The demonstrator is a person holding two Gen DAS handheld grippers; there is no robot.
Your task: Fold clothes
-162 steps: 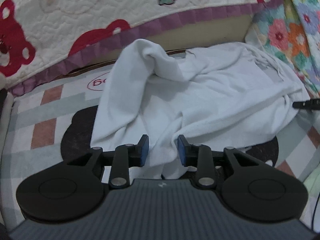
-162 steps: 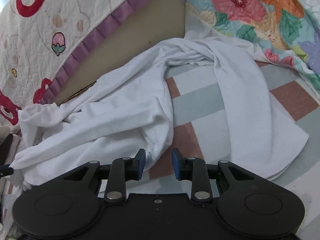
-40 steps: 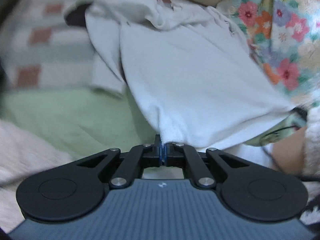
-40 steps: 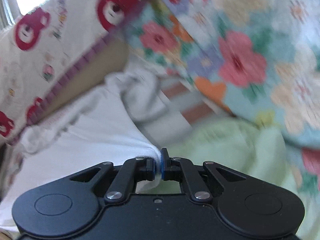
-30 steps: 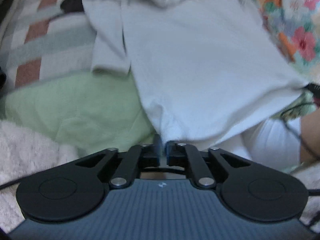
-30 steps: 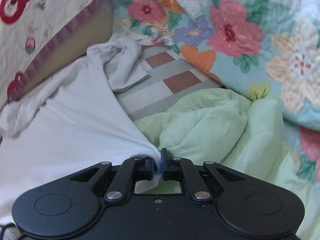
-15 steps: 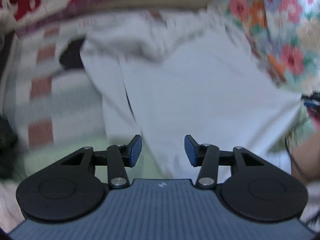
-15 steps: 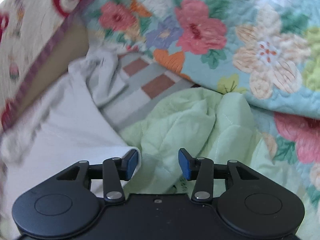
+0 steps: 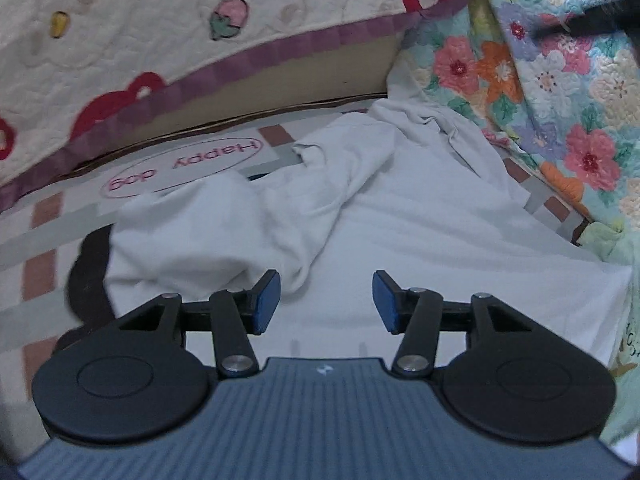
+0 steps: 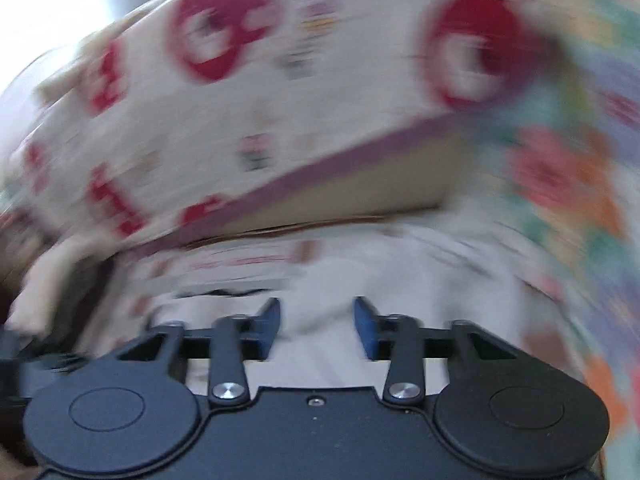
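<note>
Checked mat [image 9: 60, 248], white garment [image 9: 420, 224] spread, sleeve bunched

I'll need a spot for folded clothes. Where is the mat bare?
Bare checkered mat lies on the left, between the white garment and the bear quilt, around the Happy dog oval. The right is crowded: the floral quilt and a green blanket butt against the garment.

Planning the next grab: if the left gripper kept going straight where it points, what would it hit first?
Most likely the white garment, spread flat just ahead of the left gripper. Its jaws are opening, with nothing between them. Depth is hard to judge.
</note>
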